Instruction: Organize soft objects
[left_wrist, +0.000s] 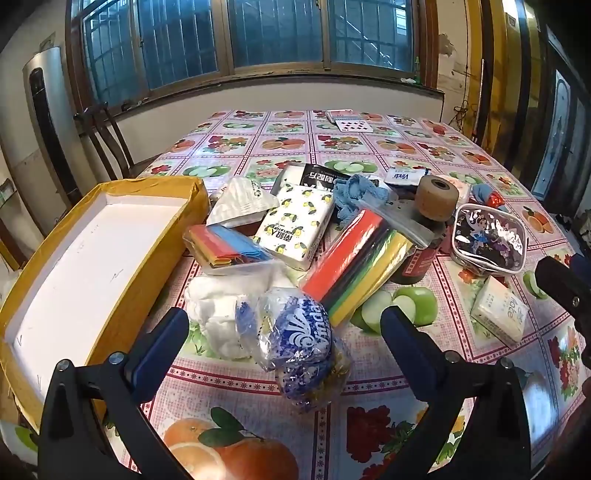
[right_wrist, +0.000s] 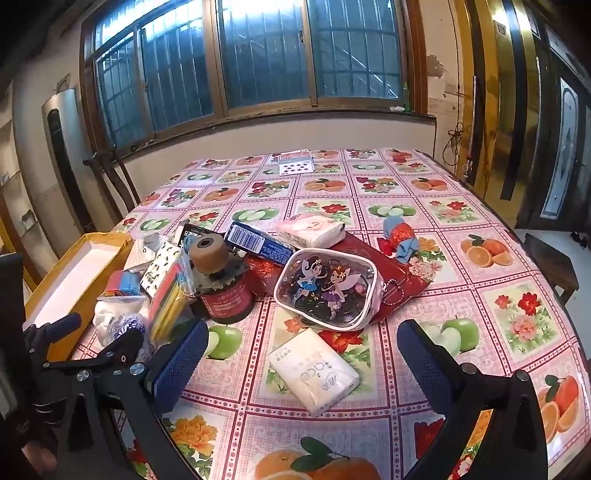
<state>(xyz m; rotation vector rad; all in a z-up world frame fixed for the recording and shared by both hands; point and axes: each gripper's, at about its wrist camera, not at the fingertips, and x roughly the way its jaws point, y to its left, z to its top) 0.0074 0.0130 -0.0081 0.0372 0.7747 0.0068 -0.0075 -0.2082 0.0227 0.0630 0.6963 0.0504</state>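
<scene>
Soft packs and bags lie heaped on a table under a pink fruit-print oilcloth (left_wrist: 369, 147). In the left wrist view, the left gripper (left_wrist: 284, 332) has its jaws spread wide with nothing clasped; between them sits a crumpled clear plastic bag with a blue and white Vinda print (left_wrist: 299, 339). Touching its left side is a white wad of soft tissue in clear wrap (left_wrist: 218, 314). Just beyond lie a clear zip bag of red, black, green and yellow foam sheets (left_wrist: 354, 258), a smaller clear pouch of coloured sheets (left_wrist: 225, 247) and a white tissue pack printed with lemons (left_wrist: 295, 229). At the left stands an empty shallow box with yellow taped walls and a white floor (left_wrist: 92, 251). Right of the heap is a brown tape roll (left_wrist: 437, 195) on top of a dark red jar (left_wrist: 417, 262), then a clear zip pouch with cartoon fairies (left_wrist: 487, 240), and nearer, a small white tissue pack marked face (left_wrist: 498, 314).

In the right wrist view, the right gripper (right_wrist: 299, 354) is likewise released, jaws wide apart, and the white face pack (right_wrist: 314, 373) lies on the cloth between them, touching neither. Just beyond it the fairy pouch (right_wrist: 328, 288) rests on a red foil packet (right_wrist: 391, 266). Farther off lie a pink and white tissue pack (right_wrist: 310, 229) and a blue barcode packet (right_wrist: 258, 243). The yellow box (right_wrist: 74, 280) sits at the far left, with the left gripper (right_wrist: 88, 336) beside it.
</scene>
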